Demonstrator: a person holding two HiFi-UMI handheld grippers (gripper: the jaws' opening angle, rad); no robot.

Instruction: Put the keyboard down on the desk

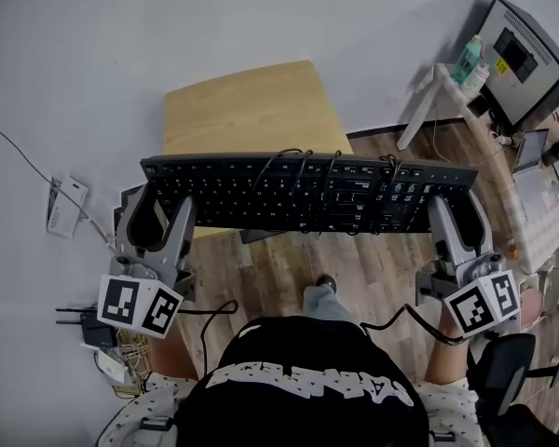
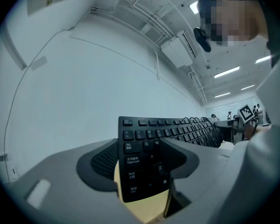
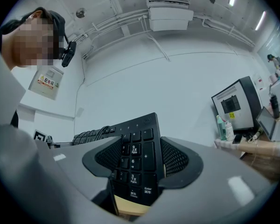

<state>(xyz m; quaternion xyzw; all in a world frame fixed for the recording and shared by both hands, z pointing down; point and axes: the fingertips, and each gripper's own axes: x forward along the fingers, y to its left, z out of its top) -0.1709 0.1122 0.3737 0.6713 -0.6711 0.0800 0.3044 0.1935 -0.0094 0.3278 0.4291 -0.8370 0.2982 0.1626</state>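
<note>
A black keyboard (image 1: 307, 194) hangs level in the air over the near edge of a light wooden desk (image 1: 242, 110), with its cable looped round its middle. My left gripper (image 1: 160, 214) is shut on the keyboard's left end, and the keys near Tab and Caps Lock (image 2: 135, 160) show between its jaws. My right gripper (image 1: 455, 220) is shut on the right end, with the number pad (image 3: 139, 157) between its jaws. The desk's yellow top shows under the keyboard in both gripper views.
A small white table (image 1: 443, 87) with bottles and a boxy screen (image 1: 531, 54) stand at the back right. A white box (image 1: 65, 208) lies on the floor at left, with a router and cables (image 1: 93, 329) nearer. A black chair (image 1: 508, 366) is at the lower right.
</note>
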